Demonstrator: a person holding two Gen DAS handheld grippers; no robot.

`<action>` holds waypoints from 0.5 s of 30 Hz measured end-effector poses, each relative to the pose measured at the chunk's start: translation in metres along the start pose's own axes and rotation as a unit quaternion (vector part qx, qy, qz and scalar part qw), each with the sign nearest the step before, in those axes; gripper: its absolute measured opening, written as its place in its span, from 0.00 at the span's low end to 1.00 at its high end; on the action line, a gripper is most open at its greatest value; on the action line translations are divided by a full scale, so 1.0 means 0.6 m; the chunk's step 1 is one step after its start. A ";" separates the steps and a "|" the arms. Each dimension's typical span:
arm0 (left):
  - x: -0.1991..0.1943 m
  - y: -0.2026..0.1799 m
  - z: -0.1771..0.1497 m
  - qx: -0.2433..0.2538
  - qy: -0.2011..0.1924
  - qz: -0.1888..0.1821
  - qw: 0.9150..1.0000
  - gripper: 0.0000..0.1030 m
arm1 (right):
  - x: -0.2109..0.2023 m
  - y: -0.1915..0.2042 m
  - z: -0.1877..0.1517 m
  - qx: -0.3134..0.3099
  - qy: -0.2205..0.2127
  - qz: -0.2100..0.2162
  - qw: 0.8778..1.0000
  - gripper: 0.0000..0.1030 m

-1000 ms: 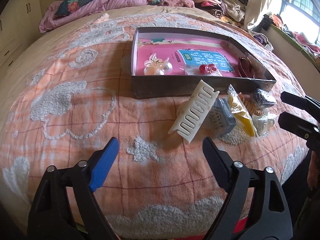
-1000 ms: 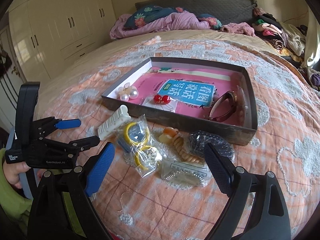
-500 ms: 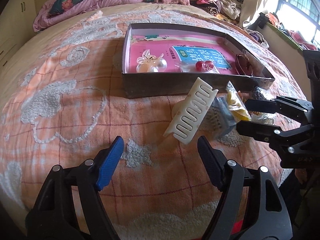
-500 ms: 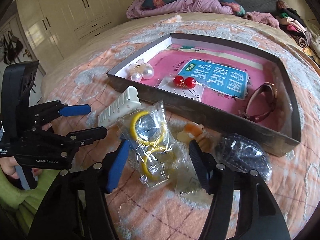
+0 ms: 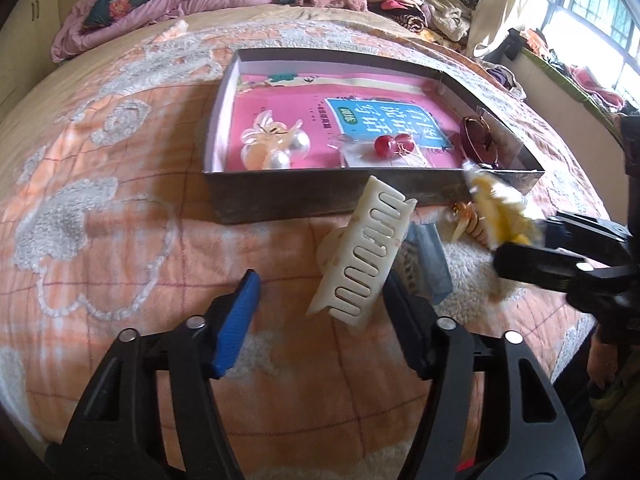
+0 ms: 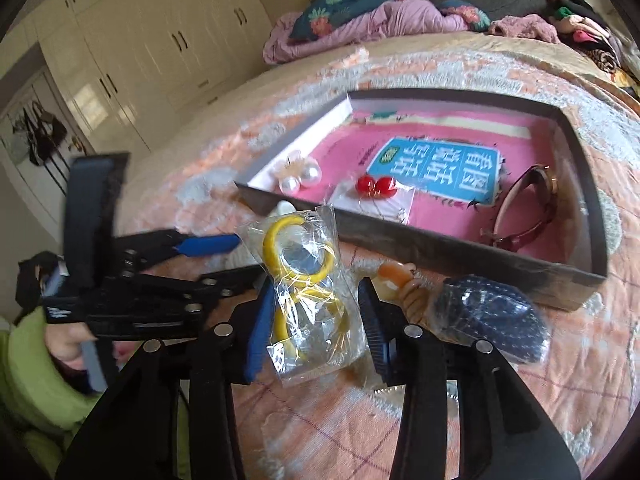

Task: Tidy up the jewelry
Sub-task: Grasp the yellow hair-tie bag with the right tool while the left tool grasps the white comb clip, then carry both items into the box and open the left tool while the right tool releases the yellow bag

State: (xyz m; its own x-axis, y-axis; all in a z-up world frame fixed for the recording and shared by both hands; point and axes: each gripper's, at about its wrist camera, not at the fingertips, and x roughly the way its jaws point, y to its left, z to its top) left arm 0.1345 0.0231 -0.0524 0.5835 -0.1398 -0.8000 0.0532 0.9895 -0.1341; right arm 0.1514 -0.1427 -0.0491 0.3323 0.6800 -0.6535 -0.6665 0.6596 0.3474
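Note:
A white comb-shaped hair clip point(image 5: 368, 252) leans tilted on the orange bedspread in front of a shallow grey box point(image 5: 248, 200). My left gripper point(image 5: 323, 280) straddles the clip's lower end. Its jaws are closing, and the blue pad point(image 5: 236, 320) still stands clear of the clip. My right gripper point(image 6: 315, 286) is closing on a clear bag of yellow rings point(image 6: 304, 280), its pads against the bag's sides. The box holds a pearl flower clip point(image 5: 272, 144), red cherry earrings point(image 5: 394, 146) and dark red sunglasses point(image 6: 524, 208) on a pink book.
Right of the bag lie an orange-beige clip point(image 6: 400, 276) and a dark dotted piece in plastic point(image 6: 492, 320). A bluish packet point(image 5: 432, 264) sits behind the white clip. Bedding and clothes point(image 5: 180, 0) pile up at the headboard. Wardrobes point(image 6: 160, 40) stand to the left.
Both grippers have come forward and down onto the pile and narrowed their jaws. The left now brackets the white clip; the right has closed in around the yellow-ring bag.

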 end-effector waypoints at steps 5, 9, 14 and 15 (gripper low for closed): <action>-0.003 -0.007 0.001 0.000 -0.009 -0.019 1.000 0.31 | -0.030 -0.006 0.002 0.016 -0.024 -0.001 1.000 0.39; -0.029 -0.010 0.001 -0.002 -0.028 -0.030 0.999 0.28 | -0.049 -0.011 0.003 0.025 -0.039 -0.004 0.999 0.39; -0.072 -0.016 0.014 -0.002 -0.062 -0.027 0.998 0.23 | -0.065 -0.017 0.007 0.030 -0.058 -0.017 0.998 0.39; -0.076 -0.014 0.018 -0.005 -0.066 -0.027 0.997 0.22 | -0.068 -0.018 0.008 0.031 -0.062 -0.019 0.997 0.39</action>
State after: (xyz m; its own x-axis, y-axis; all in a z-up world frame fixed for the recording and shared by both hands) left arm 0.1162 0.0217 -0.0087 0.6824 -0.1857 -0.7070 0.0796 0.9803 -0.1806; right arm 0.1484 -0.1761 -0.0228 0.4384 0.6865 -0.5801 -0.6105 0.7012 0.3683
